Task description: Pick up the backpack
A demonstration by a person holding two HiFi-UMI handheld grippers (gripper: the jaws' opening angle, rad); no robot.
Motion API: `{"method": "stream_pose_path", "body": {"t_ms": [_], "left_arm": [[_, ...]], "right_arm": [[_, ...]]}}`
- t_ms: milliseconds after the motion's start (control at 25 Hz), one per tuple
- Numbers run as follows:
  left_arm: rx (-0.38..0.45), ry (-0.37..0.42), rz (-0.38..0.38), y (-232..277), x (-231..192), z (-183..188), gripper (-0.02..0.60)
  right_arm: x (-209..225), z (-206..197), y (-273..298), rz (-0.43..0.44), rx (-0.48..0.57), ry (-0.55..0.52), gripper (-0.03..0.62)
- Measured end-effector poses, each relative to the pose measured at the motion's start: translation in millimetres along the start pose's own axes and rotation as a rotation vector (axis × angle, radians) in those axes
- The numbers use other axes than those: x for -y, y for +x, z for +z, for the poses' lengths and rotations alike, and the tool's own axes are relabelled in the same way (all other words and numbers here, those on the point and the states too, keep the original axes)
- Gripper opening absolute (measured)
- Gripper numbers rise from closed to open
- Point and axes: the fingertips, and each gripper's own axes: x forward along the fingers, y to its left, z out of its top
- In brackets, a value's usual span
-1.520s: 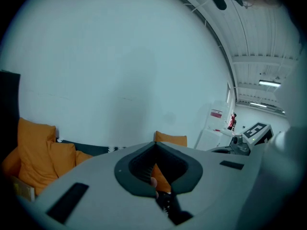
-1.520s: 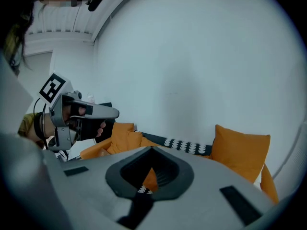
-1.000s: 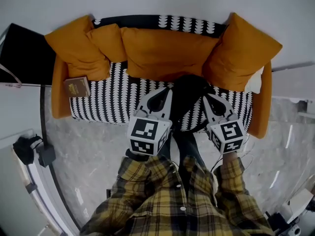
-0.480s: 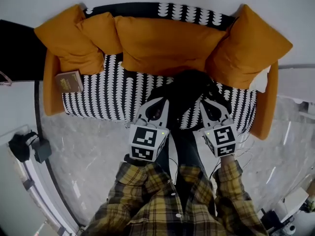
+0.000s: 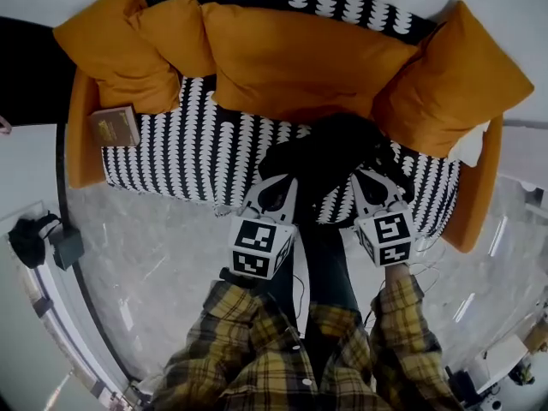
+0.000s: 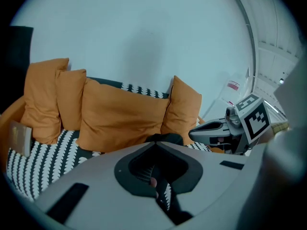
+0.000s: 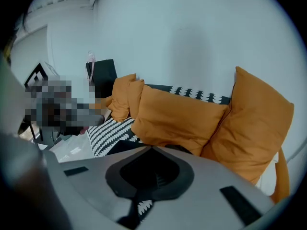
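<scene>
I read the left claw and the right claw as fully closed, with nothing between the jaws. The backpack lies on the sofa seat, just ahead of both claws, between their tips. A book lies well left of the left claw.

Backpack on sofa seat, right of centre, before cushions; book at left end.
</scene>
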Motion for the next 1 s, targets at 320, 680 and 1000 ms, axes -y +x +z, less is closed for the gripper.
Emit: {"method": "stream_pose_path", "body": {"t_ms": [320,680,1000], "left_arm": [[-0.071,-0.071,0.046,24,-20,-54,0.018],[-0.111,-0.196,0.059,37,-36,-81,0.018],[-0.137,-0.214,0.093,45,-39,-88,0.021]], "right_arm": [[14,-31,28,-0.042,-0.043,-0.012,0.015],[18,-51,45,-0.064,-0.096,-0.06,0.015],[37,-45,37,-0.102,-0.056,-0.041,0.018]]}}
